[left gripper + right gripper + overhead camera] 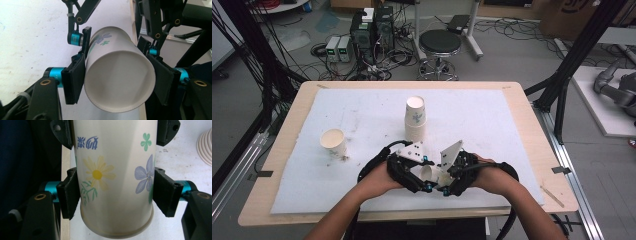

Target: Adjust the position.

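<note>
A flowered paper cup (432, 172) lies on its side in the air above the front of the white mat (362, 110), held from both ends. My left gripper (426, 174) is shut on it near the rim, its pads (73, 82) pressing the wall while the open mouth (120, 77) faces that camera. My right gripper (443, 176) is shut on the cup's base end. In the right gripper view, the pads (68, 195) clamp both sides of the cup (115, 170), and the base rim faces the lens.
A stack of paper cups (415, 120) stands mid-mat, just beyond the grippers. A single upright cup (333, 142) sits at the left. The wooden table's front edge (362, 216) runs close under the hands. A stool (439, 45) and computers stand beyond the table.
</note>
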`<state>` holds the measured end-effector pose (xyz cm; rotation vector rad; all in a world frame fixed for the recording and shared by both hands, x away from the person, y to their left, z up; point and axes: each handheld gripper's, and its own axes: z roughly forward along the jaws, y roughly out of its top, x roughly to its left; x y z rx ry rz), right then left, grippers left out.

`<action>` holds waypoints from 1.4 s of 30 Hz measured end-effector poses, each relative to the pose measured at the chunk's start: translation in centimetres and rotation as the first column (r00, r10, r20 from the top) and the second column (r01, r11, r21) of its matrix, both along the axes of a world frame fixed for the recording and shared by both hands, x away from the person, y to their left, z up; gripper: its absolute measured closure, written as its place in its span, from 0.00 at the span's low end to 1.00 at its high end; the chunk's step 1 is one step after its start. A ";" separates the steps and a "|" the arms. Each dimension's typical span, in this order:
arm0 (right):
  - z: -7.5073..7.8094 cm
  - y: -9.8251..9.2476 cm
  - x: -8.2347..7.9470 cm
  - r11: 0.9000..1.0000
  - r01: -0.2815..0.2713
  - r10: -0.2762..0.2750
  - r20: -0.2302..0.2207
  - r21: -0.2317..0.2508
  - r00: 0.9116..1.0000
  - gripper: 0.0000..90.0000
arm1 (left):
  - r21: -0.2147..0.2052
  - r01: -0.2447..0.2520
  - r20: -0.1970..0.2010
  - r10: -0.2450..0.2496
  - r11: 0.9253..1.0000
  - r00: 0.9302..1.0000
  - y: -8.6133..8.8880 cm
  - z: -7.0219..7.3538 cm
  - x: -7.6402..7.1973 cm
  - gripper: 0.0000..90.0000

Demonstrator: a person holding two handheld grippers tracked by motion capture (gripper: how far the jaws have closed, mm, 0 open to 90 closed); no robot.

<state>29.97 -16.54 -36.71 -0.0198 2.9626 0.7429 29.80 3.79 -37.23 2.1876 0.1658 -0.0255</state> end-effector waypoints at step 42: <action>-3.8 -7.1 -1.8 0.738 0.253 -0.190 -0.166 0.625 0.968 0.22 | -0.389 -0.102 -0.042 0.093 0.915 0.995 5.2 -2.9 -0.8 0.41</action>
